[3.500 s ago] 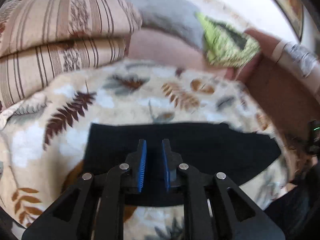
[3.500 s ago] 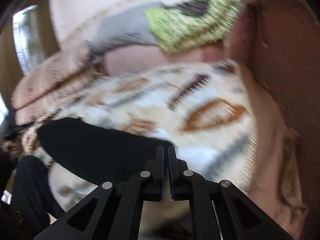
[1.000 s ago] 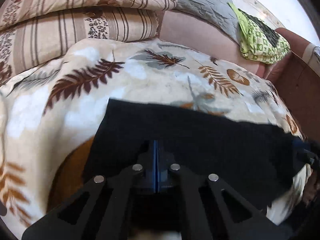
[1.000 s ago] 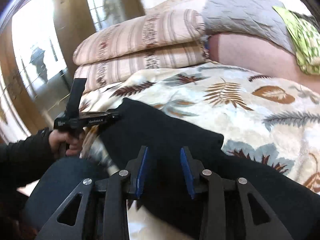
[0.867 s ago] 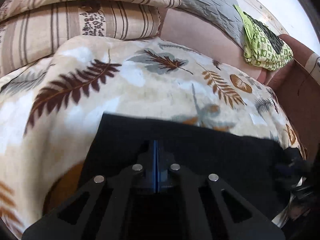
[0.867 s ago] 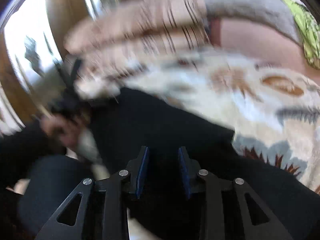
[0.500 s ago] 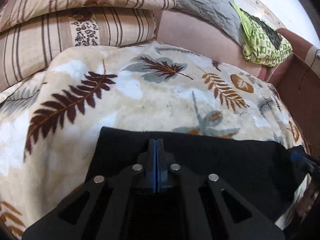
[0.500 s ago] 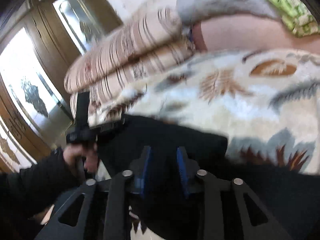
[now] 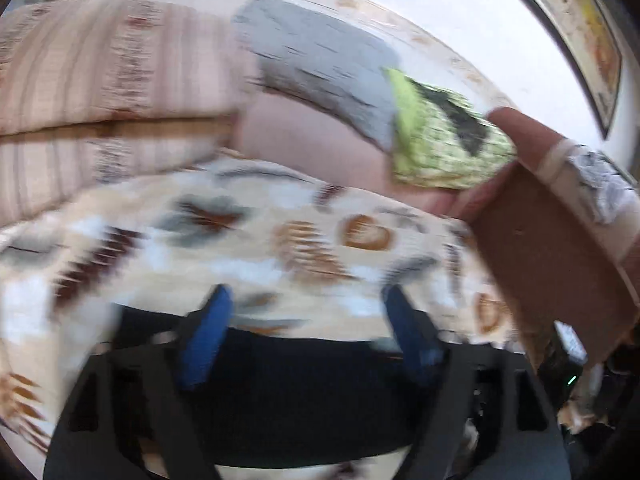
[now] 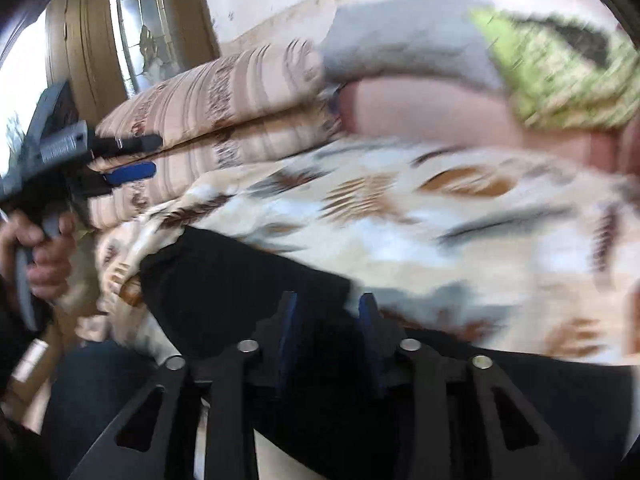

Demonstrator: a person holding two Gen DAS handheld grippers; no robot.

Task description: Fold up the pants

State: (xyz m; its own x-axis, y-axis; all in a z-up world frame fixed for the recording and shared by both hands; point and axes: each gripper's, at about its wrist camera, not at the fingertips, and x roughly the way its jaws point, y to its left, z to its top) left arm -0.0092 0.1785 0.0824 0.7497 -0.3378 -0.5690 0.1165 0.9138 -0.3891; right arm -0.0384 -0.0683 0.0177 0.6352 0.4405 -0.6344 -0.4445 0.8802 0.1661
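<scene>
The black pants (image 9: 300,392) lie folded on a leaf-patterned blanket (image 9: 280,240). My left gripper (image 9: 308,320) hovers above their far edge, its jaws opening wide, and nothing sits between the blue pads (image 9: 208,336). The right wrist view shows the pants (image 10: 240,280) as a dark band running left to right. My right gripper (image 10: 328,320) hangs over their folded edge, jaws partly apart and opening a little, with the fabric under the pads, not pinched. At that view's left a hand (image 10: 48,256) holds the left gripper (image 10: 148,156) up off the blanket. Both views are blurred.
Two striped pillows (image 9: 100,100) are stacked at the back left, beside a grey quilted cover (image 9: 320,64) and a green cloth (image 9: 440,140). A brown sofa arm (image 9: 552,260) rises on the right. A wooden door (image 10: 80,40) stands beyond the bed.
The left gripper, which was shut on the pants' edge, has opened wide and risen off them. The right gripper has shifted a little over the fold, its jaws still partly apart.
</scene>
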